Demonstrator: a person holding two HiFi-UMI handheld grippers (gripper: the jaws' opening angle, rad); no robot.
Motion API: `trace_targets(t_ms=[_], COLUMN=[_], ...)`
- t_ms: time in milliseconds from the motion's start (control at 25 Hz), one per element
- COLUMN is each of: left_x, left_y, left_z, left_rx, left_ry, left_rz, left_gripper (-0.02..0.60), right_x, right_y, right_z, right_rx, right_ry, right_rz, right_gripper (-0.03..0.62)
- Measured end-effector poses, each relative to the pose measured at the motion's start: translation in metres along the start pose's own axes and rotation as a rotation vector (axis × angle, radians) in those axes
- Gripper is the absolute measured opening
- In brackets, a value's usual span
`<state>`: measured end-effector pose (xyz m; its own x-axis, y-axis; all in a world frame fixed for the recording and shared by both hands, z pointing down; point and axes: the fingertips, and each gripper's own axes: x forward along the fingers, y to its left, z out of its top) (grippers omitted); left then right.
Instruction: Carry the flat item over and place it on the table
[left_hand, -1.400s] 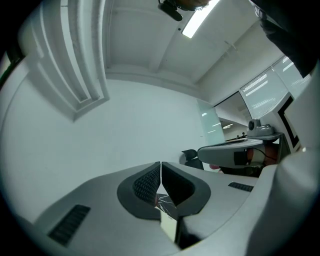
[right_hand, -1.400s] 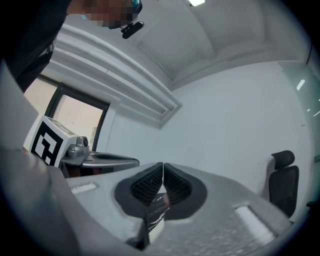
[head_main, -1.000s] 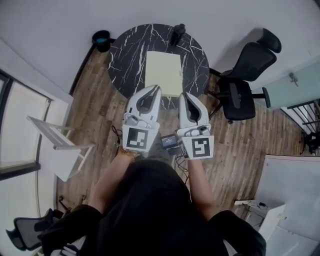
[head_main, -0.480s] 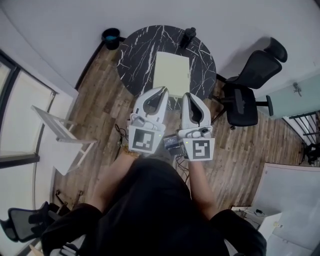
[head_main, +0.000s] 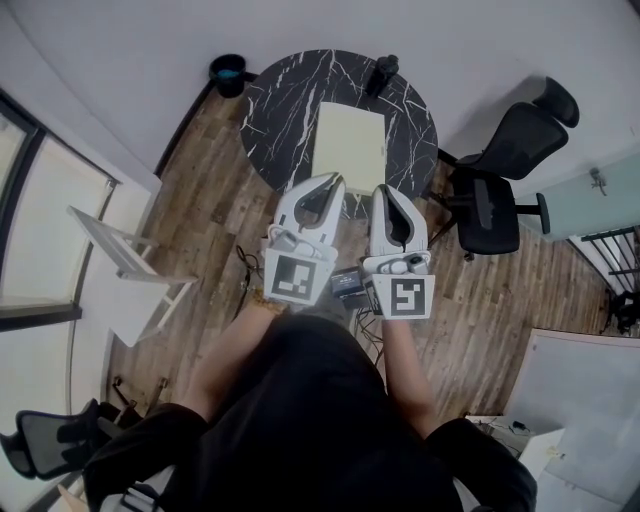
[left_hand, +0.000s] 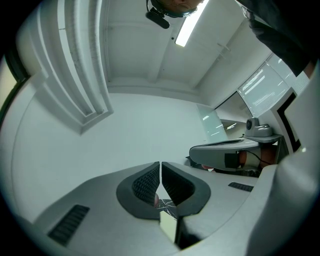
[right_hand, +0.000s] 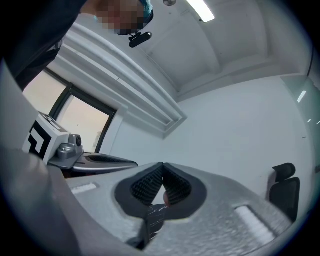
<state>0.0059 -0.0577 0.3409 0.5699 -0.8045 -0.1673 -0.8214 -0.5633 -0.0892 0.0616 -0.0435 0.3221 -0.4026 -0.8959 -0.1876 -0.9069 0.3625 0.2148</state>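
Pale-yellow panel (head_main: 350, 148) lay on the marble table (head_main: 275, 110) at twelve o'clock; our left gripper (head_main: 334, 181) and right gripper (head_main: 382, 190) were closed, empty. We judged placement done, retreat next.

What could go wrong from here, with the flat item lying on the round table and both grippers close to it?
1. The flat item's near end seems close to the table's near rim. The shut left gripper and right gripper hang by that end, so a careless move might knock it askew or off.
2. If pushed away instead, it might slide into the dark object at the far rim.
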Motion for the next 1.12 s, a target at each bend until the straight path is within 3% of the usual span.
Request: trace_targets(t_ms=[1120], left_x=[-0.002], left_y=[-0.014], left_z=[-0.007], left_rx=[-0.002], left_ry=[0.019], left_rz=[0.023], left_gripper=[0.015], right_x=[-0.017], right_y=[-0.02], right_z=[-0.01], right_rx=[0.023], right_ry=[0.009], right_rz=[-0.023], right_gripper=[-0.003])
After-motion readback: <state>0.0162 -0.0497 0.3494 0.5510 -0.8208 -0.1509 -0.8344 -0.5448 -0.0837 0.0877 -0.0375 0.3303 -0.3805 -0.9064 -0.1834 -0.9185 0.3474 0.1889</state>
